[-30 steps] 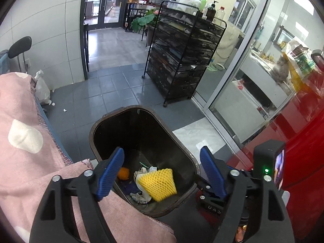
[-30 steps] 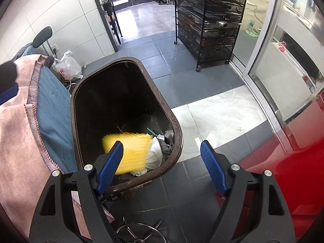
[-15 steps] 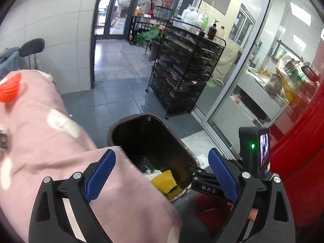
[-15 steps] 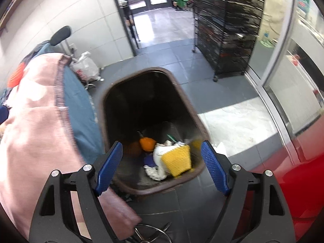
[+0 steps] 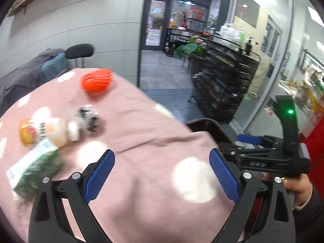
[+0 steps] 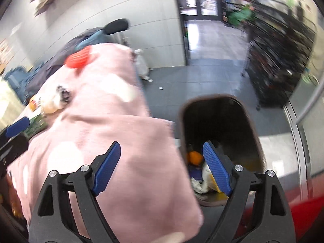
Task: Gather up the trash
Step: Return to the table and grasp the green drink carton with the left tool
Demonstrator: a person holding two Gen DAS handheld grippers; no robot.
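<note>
Left gripper and right gripper: jaws just opening wider, spread apart, empty, over pink cloth. Probably between drops, reaching for more. Next: a pick among green packet, bottle, orange net. Beyond the cloth's edge, bin, trash inside.

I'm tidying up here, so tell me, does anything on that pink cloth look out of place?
Yes. Litter lies loose on the pink cloth: a bottle tipped on its side, a green packet beside it, a crumpled clear wrapper and an orange foam net. None is in the bin yet.
</note>
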